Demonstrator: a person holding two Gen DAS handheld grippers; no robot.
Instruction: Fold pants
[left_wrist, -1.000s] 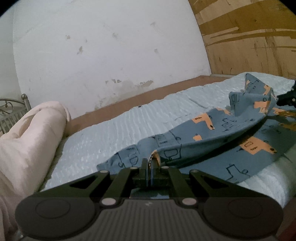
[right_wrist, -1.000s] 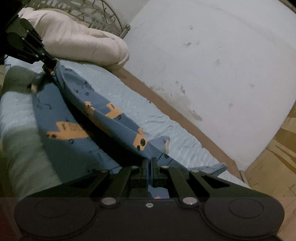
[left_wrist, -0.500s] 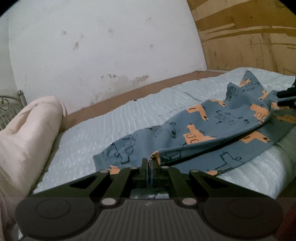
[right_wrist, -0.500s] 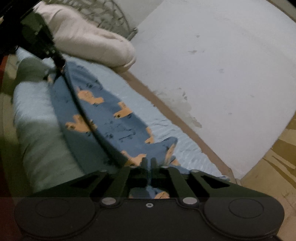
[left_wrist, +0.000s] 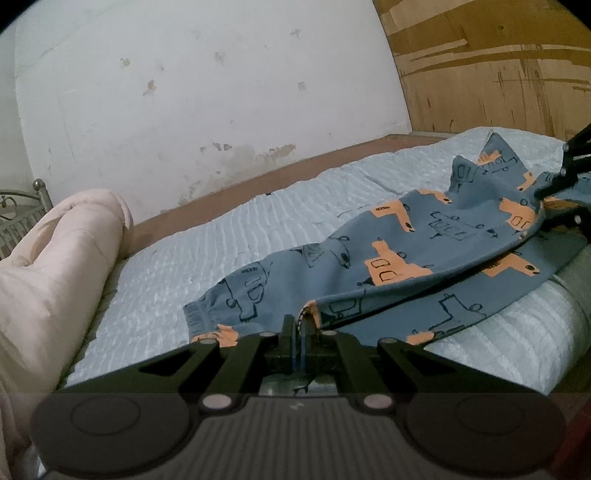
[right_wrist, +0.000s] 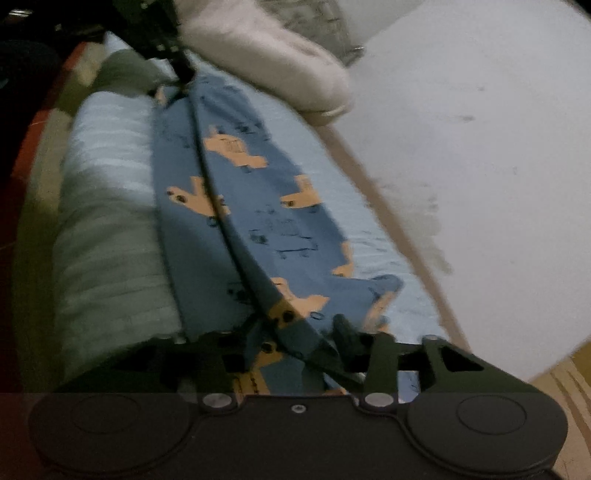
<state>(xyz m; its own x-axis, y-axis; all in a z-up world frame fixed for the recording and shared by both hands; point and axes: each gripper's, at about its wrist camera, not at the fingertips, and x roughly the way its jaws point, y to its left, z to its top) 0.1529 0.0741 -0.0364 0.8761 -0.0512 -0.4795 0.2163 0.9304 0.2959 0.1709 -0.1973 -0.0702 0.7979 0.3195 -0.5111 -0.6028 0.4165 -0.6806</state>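
Observation:
Blue pants (left_wrist: 388, 258) with orange and black vehicle prints lie folded lengthwise on the pale blue bed cover (left_wrist: 207, 258). My left gripper (left_wrist: 298, 332) is shut on the pants' edge near the cuff end. My right gripper (right_wrist: 295, 347) has its fingers spread apart with the pants' other end lying between them; the view is blurred. The pants (right_wrist: 258, 206) stretch from it to the left gripper (right_wrist: 181, 74) at the top. The right gripper also shows at the right edge of the left wrist view (left_wrist: 554, 188).
A rolled pink duvet (left_wrist: 55, 266) lies at the bed's left end, also in the right wrist view (right_wrist: 273, 55). A stained white wall (left_wrist: 207, 92) and a wooden panel (left_wrist: 498, 74) stand behind the bed. The bed's front edge (right_wrist: 103, 221) drops off beside the pants.
The upper leg has come down flat onto the lower one. My right gripper has opened and let go of the pants. The left gripper stays shut on the fabric.

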